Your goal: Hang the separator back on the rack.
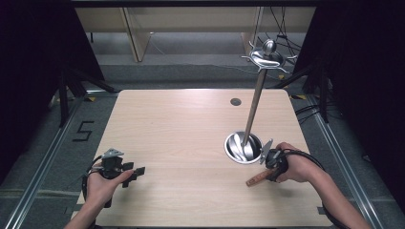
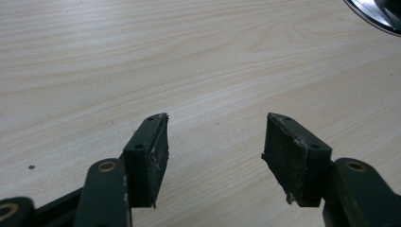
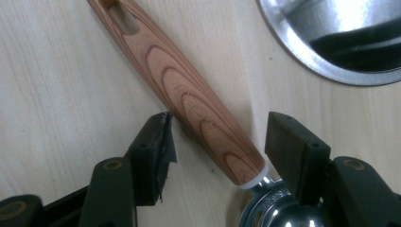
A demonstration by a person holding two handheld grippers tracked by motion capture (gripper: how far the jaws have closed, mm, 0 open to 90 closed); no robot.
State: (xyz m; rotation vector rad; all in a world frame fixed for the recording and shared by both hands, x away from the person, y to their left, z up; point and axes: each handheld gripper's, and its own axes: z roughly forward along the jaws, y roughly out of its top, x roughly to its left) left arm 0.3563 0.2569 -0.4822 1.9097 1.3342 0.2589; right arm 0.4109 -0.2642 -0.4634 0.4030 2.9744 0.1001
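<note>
Your right gripper [image 3: 217, 137] has its jaws spread wide around a utensil [image 3: 189, 99] without pressing it: a smooth, tapered wooden handle with bold reddish grain rings, a slot near its far end, a white collar and a polished metal neck. It lies flat on the pale woodgrain table [image 1: 181, 124], just beside the shiny round steel base [image 1: 243, 148] of a tall metal stand. Your left gripper [image 2: 215, 142] is open and empty, its scuffed black pads over bare tabletop.
</note>
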